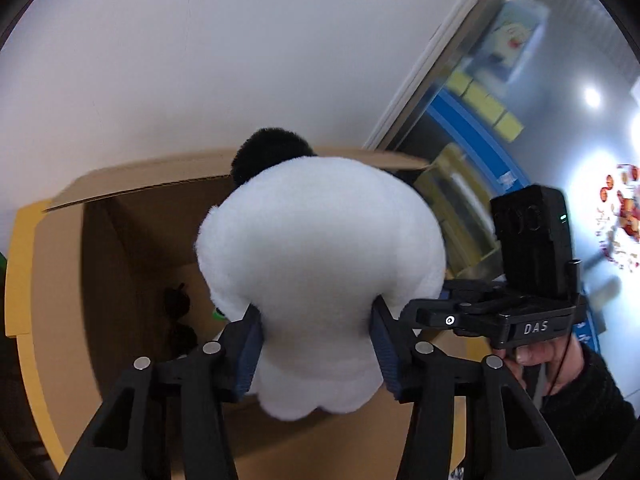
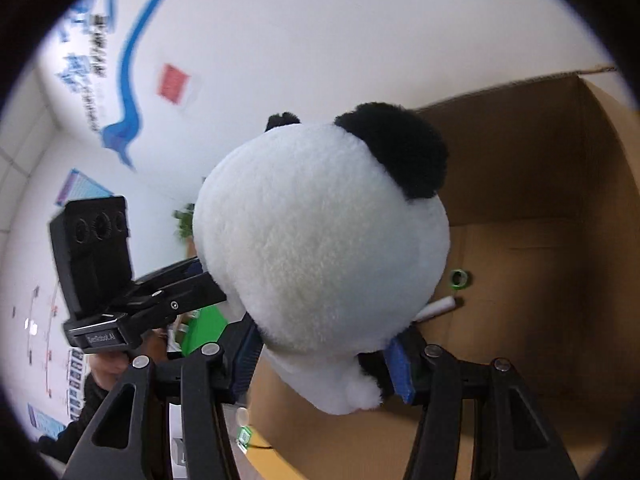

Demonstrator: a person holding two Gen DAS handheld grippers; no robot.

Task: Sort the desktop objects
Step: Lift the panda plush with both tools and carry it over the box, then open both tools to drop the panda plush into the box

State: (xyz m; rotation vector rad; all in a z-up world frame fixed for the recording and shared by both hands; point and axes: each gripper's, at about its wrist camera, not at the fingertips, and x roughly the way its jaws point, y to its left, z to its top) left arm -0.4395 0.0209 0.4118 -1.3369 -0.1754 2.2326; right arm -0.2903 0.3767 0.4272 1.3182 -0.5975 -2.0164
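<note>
Only "DAS" reads clearly — white letters on the right claw [image 1: 452, 300] body — other labels blur.

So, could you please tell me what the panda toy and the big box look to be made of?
Black-and-white panda toy: seemingly soft plush fabric, judging by its fuzzy matte pile. Big brown box: corrugated cardboard, dull finish; a fluted flap edge shows.
</note>
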